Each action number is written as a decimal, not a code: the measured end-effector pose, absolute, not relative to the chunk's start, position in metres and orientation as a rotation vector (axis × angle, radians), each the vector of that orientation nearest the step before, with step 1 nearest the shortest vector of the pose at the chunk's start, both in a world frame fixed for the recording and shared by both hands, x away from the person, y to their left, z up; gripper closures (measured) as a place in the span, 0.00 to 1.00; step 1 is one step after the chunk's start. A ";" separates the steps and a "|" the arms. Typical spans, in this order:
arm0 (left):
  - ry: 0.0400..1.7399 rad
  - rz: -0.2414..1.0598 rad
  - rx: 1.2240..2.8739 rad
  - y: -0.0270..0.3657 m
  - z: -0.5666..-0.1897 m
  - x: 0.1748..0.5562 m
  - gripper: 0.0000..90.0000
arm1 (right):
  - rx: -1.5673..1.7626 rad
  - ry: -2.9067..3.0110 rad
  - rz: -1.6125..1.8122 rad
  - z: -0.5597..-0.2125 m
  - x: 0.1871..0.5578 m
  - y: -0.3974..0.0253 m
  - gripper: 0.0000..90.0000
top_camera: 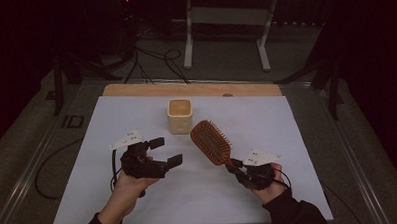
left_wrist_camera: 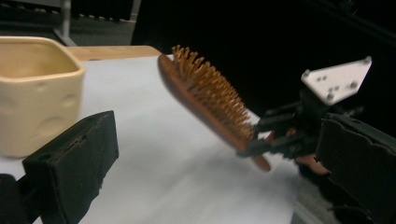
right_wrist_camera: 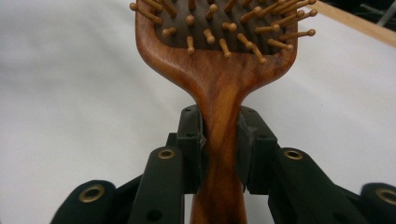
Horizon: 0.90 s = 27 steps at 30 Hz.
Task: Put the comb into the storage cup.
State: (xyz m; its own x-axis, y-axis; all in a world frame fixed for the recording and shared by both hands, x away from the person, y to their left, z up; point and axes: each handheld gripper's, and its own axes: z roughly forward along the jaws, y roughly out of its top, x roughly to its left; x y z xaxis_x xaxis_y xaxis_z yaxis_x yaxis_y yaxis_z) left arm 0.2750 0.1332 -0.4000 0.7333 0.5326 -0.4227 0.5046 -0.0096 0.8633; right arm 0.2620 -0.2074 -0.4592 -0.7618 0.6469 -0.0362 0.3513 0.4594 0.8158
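The wooden hairbrush (top_camera: 211,142) is up off the table (top_camera: 266,114), tilted, bristles up, its handle clamped in the right tool (right_wrist_camera: 219,140). The grab looks done; what's left, I'd judge, is carrying it on, perhaps to the cream cup (top_camera: 179,115) standing just beyond its head. The left tool (top_camera: 165,151) waits nearby, jaws apart, holding nothing.

Right claw (right_wrist_camera: 219,144) is clamped on the neck of a wooden hairbrush (right_wrist_camera: 219,70), one black jaw pressed to each side of the handle. Bristle side faces the camera, wooden pins with little ball tips. White surface (right_wrist_camera: 60,93) underneath, with a strip of wood edge at top right.
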 end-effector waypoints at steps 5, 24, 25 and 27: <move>0.880 -0.035 1.612 0.115 -0.399 0.287 0.00 | 0.847 2.360 1.203 -0.457 0.261 -0.209 0.82; 1.060 -0.129 1.538 0.074 -0.413 0.323 0.00 | 0.853 2.352 1.207 -0.456 0.261 -0.211 0.81; 1.068 -0.140 1.538 0.072 -0.414 0.324 0.00 | 0.854 2.346 1.207 -0.456 0.261 -0.211 0.81; 1.091 -0.167 1.520 0.069 -0.418 0.327 0.00 | 0.857 2.354 1.207 -0.455 0.261 -0.211 0.81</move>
